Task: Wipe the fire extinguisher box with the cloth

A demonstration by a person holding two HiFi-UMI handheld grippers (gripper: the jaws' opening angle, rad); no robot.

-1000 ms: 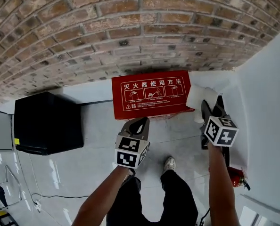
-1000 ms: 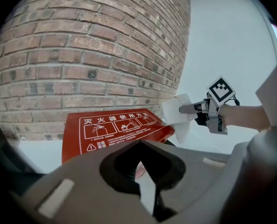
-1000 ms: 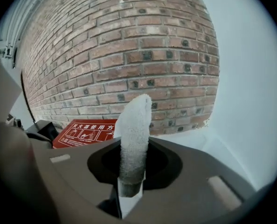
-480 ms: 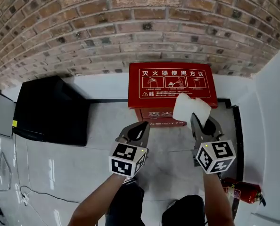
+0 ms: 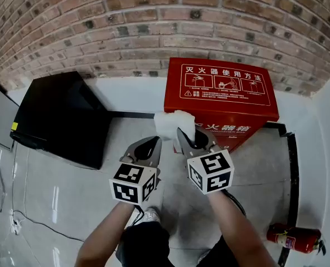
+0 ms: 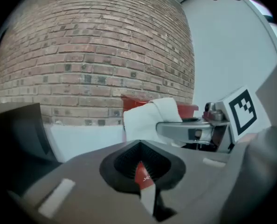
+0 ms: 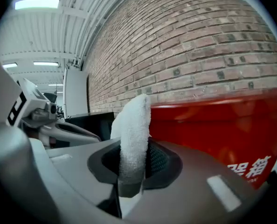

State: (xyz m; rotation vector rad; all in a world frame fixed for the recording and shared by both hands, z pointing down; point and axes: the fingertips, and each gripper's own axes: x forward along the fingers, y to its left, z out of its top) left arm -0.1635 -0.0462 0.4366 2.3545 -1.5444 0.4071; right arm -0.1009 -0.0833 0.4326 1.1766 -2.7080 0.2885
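- Cloth (image 5: 175,124), white and folded, is pinched in the right gripper (image 5: 191,136). The right gripper view shows the jaws clamped on its lower end, with the terry fold (image 7: 134,134) standing upright above them.
- Left gripper (image 5: 152,142) sits just beside the right one, at its 9 o'clock. Its jaws are pressed together with nothing between them, as the left gripper view shows.
- From the left gripper view, the cloth (image 6: 148,120) rises at 12 o'clock above the closed jaws, with the right gripper's grey finger (image 6: 185,129) across it.
- The cloth's top is at the left edge of the fire extinguisher box (image 5: 226,93), near its lower left corner. Whether they touch cannot be told.
- The fire extinguisher box is red, with white pictograms and lettering on its top panel. It stands on the pale glossy floor (image 5: 70,193) at 1 o'clock from the grippers, with its back to the wall.
- A red fire extinguisher (image 5: 295,239) lies on its side on the floor at 4 o'clock, well apart from the box.
- A black cabinet (image 5: 59,115) stands at 10 o'clock from the left gripper, also against the wall.
- A brick wall (image 5: 154,26) with a white base strip fills the far side at 12 o'clock.
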